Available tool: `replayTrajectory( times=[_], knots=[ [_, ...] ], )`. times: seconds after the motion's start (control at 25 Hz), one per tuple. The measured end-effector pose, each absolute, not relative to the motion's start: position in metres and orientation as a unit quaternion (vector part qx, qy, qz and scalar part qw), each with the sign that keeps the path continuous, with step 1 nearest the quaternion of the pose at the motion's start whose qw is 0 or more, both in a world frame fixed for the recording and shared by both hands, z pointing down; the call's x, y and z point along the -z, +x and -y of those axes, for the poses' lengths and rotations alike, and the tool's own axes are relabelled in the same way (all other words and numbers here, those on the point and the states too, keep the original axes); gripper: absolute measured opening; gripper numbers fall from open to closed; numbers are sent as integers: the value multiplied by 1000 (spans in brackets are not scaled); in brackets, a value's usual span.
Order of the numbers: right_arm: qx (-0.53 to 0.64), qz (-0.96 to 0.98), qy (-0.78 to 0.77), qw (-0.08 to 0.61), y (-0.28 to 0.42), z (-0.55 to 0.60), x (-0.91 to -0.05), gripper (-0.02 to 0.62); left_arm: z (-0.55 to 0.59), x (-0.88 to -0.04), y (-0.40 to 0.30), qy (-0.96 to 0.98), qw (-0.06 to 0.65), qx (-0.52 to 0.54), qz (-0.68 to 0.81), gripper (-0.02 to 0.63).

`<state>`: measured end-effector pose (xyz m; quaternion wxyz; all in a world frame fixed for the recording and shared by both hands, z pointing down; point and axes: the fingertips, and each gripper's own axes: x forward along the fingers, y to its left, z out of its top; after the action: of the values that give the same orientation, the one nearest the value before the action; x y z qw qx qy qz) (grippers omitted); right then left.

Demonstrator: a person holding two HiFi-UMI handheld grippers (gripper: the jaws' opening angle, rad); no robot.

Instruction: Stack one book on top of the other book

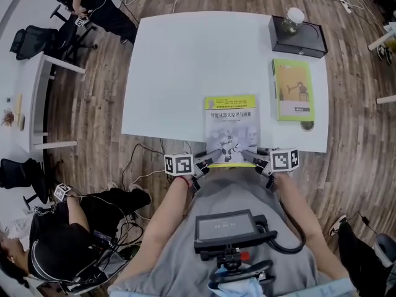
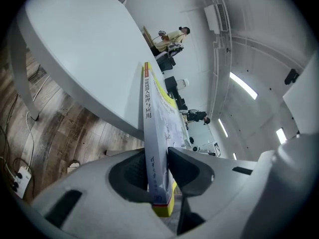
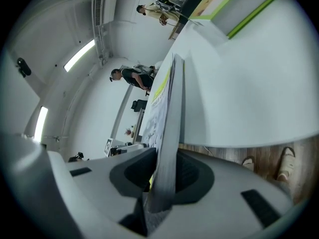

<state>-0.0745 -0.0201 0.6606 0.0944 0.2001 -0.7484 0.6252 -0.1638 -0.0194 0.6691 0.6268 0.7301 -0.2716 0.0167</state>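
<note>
A grey-and-yellow book with a robot on its cover (image 1: 231, 129) lies at the white table's (image 1: 179, 67) near edge, its near end sticking out over the edge. My left gripper (image 1: 201, 164) is shut on its near left corner, and the pads clamp the spine (image 2: 155, 153). My right gripper (image 1: 253, 158) is shut on the near right corner, jaws pressing the page edge (image 3: 167, 158). A second book, green and white (image 1: 292, 89), lies flat at the table's right side (image 3: 234, 6).
A black box (image 1: 297, 36) with a round white object on it stands at the table's far right corner. A small dark disc (image 1: 307, 126) lies just before the green book. People sit at desks to the left and below the table; cables run over the wooden floor.
</note>
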Motion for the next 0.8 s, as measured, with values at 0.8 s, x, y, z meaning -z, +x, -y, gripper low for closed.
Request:
replayTrajectory(
  times=[0.8],
  knots=[
    [-570,789,198,118,-65,29,-634,98,20,-643,-154,727,626,35,280,97]
  ],
)
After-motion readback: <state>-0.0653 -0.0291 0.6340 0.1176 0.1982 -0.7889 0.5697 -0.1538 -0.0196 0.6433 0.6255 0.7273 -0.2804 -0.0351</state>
